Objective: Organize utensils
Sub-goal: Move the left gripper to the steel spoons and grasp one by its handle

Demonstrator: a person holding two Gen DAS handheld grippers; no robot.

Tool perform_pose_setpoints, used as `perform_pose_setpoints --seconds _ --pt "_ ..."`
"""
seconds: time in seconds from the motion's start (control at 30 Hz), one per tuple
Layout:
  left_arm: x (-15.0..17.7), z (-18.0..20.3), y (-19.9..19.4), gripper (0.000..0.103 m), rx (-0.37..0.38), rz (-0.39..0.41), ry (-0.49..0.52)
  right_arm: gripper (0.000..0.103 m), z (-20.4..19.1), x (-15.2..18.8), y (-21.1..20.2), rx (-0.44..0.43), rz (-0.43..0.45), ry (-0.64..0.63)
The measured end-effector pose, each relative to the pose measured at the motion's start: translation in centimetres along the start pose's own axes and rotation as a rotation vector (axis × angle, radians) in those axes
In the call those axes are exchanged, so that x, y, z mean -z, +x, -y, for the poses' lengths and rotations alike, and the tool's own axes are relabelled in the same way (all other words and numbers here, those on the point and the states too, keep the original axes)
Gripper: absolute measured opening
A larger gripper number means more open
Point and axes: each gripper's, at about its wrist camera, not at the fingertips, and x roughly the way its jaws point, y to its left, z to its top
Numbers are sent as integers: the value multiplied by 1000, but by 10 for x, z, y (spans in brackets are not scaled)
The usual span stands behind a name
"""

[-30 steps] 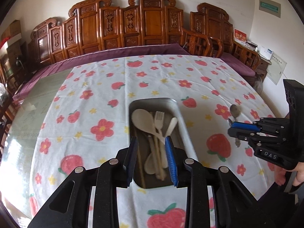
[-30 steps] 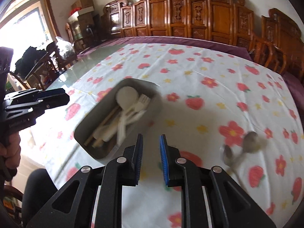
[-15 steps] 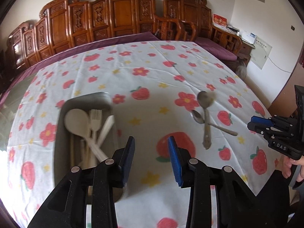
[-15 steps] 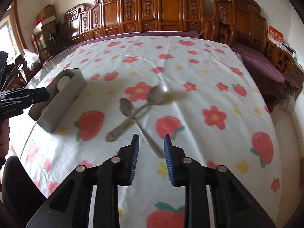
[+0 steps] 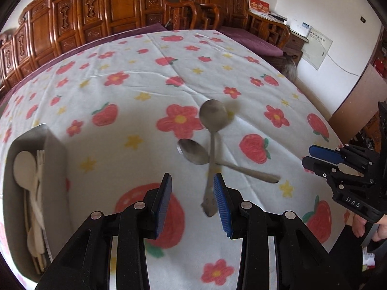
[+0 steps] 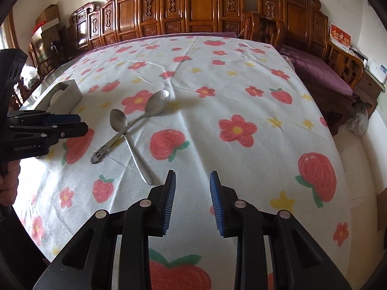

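Left wrist view: pale utensils (image 5: 29, 188) are already gathered in the metal tray (image 5: 54, 159), while two crossed steel spoons (image 5: 210, 149) remain on the tablecloth (image 5: 145, 77), neither grasped, with the left gripper (image 5: 192, 199) and right gripper (image 6: 192, 200) both held empty, jaws apart.

Most of the tablecloth (image 6: 241, 91) is left bare toward the far edge and the right edge. Passage near the middle is blocked only by two crossed spoons (image 6: 135, 120), and by the metal tray (image 5: 48, 159) near the left edge.
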Motion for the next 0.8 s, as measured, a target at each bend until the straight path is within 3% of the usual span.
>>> perform_pose_setpoints --seconds 0.13,0.23,0.8 --pt "-7 12 18 25 16 -21 19 32 7 -1 -1 -2 8 19" --pt "-11 17 30 12 34 -46 21 32 8 -1 -1 -8 9 23" --pt "-18 30 54 12 -65 -97 87 32 8 -4 -5 -41 17 47"
